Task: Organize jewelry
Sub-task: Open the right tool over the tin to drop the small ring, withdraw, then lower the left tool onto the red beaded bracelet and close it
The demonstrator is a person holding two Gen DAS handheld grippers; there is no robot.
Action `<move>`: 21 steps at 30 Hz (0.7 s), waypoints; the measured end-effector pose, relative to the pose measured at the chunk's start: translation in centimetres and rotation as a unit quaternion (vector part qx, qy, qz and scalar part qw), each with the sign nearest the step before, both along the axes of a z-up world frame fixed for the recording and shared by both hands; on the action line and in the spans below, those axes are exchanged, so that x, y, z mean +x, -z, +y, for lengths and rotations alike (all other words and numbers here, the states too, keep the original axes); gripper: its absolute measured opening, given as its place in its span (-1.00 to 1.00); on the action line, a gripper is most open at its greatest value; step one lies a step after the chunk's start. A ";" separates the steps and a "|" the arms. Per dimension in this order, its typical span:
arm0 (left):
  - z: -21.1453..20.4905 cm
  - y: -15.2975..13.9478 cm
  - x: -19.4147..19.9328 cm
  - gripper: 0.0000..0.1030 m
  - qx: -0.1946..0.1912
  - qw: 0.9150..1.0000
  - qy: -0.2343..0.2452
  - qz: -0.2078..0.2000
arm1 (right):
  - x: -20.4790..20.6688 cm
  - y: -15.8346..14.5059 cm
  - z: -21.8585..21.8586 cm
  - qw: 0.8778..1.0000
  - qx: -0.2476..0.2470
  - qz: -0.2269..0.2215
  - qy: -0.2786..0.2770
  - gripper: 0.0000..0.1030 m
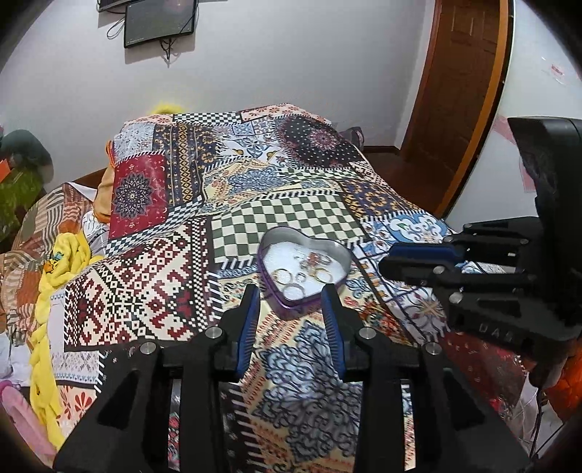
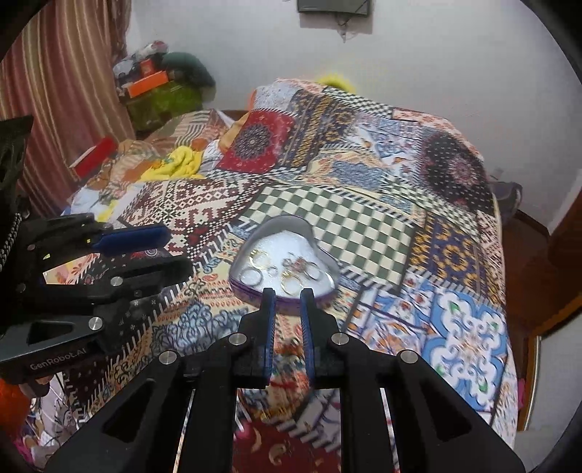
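Observation:
A heart-shaped purple tin (image 1: pixel 273 295) with a white lining lies on the patchwork bedspread (image 1: pixel 152 291). Several gold and silver rings (image 1: pixel 302 271) lie inside it. My left gripper (image 1: pixel 291 293) is open and empty, its tips just in front of the tin's near point. In the right wrist view the tin (image 2: pixel 240 287) and rings (image 2: pixel 287 273) sit just beyond my right gripper (image 2: pixel 288 296). The right gripper is open a little, with nothing between its blue pads (image 2: pixel 270 327). Each gripper shows from the side in the other's view: the right one (image 1: pixel 418 260) and the left one (image 2: pixel 152 247).
The bedspread (image 2: pixel 454 327) covers a bed. Yellow cloth (image 1: pixel 47 291) and mixed clutter (image 2: pixel 156 87) lie along the left. A wooden door (image 1: pixel 458 91) stands at the right, and a dark screen (image 1: pixel 160 22) hangs on the white wall.

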State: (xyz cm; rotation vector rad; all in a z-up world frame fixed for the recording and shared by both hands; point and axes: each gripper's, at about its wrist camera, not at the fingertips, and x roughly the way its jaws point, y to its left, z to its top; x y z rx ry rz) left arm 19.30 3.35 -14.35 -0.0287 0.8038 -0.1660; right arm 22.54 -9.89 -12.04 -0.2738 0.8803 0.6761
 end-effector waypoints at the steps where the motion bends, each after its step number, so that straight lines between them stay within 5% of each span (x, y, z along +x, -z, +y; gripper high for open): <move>1: -0.3 0.0 -0.2 -0.33 0.001 1.000 0.002 0.001 | -0.1 -0.2 -0.5 1.000 0.002 0.001 0.005 -0.77; 12: -2.9 2.4 -0.7 -0.32 -0.006 0.999 0.023 0.041 | -1.5 -0.2 -4.7 0.999 0.005 0.013 0.035 -0.76; 21: -4.0 6.8 0.7 -0.32 -0.052 0.992 0.023 0.111 | -2.6 1.8 -5.8 0.999 -0.008 0.029 0.041 -0.75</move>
